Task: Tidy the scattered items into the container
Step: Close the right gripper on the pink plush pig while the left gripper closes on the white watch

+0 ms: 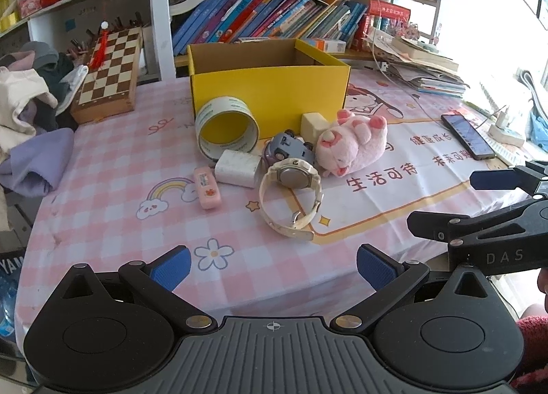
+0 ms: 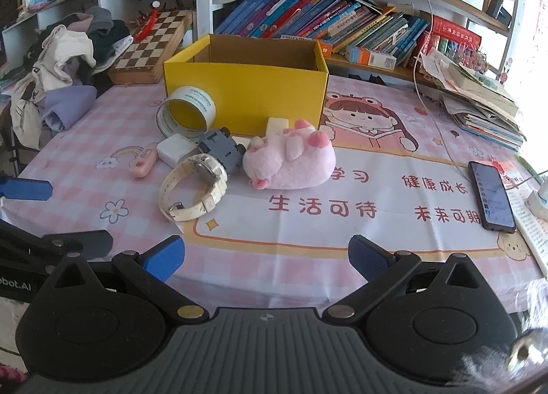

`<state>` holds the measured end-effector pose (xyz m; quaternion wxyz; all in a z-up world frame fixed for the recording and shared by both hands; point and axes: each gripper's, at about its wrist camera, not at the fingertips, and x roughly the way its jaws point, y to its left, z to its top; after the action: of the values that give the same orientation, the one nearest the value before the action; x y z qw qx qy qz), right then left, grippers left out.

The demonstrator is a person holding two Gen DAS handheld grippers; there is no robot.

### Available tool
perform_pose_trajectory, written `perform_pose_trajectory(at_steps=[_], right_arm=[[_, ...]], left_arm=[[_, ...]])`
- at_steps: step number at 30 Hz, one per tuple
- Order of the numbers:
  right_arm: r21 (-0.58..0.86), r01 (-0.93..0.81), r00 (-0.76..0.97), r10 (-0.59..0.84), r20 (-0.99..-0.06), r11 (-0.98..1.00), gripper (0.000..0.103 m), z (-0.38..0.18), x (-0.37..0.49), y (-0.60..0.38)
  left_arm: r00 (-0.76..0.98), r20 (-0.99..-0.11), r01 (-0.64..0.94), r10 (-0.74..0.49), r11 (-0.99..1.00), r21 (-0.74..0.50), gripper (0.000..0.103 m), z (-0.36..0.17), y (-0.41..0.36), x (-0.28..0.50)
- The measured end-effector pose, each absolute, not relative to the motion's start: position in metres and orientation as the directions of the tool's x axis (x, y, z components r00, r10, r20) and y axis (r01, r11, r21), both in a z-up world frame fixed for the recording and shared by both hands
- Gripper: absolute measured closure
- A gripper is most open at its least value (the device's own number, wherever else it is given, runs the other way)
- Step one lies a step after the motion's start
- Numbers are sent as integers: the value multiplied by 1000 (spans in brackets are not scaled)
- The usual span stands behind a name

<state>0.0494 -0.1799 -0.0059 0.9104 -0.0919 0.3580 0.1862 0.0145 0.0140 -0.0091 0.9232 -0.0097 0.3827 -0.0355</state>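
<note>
Both grippers empty and spread, the clutter still outside the box.

We hold the left gripper (image 1: 273,269) and the right gripper (image 2: 266,258) low over the near table edge, jaws wide apart, gripping nothing. The watch (image 1: 291,200) lies nearest, straight ahead of our left gripper and ahead-left of our right, its strap loop running toward us. Just behind it cluster the toy car (image 1: 291,149), white charger (image 1: 238,168), pink case (image 1: 207,188), tape roll (image 1: 226,127) and plush pig (image 2: 291,159), all before the yellow box (image 1: 270,92), which looks empty. We judge the left hand better placed for the watch.
</note>
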Motion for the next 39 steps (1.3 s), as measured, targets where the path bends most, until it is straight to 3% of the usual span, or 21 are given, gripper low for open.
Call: perform_pose_trajectory(at_steps=[30,39], right_arm=[[-51,-495,588,291,-755,867,3,-20,142,-173],[-83,-538,559,281,-780,839,3,-27,184,-171]], left_arm=[[685,-724,-28,-75,991,-130,0,-29,18,76],[636,-770,-16,-58,996,-89,1,-52,5,113]])
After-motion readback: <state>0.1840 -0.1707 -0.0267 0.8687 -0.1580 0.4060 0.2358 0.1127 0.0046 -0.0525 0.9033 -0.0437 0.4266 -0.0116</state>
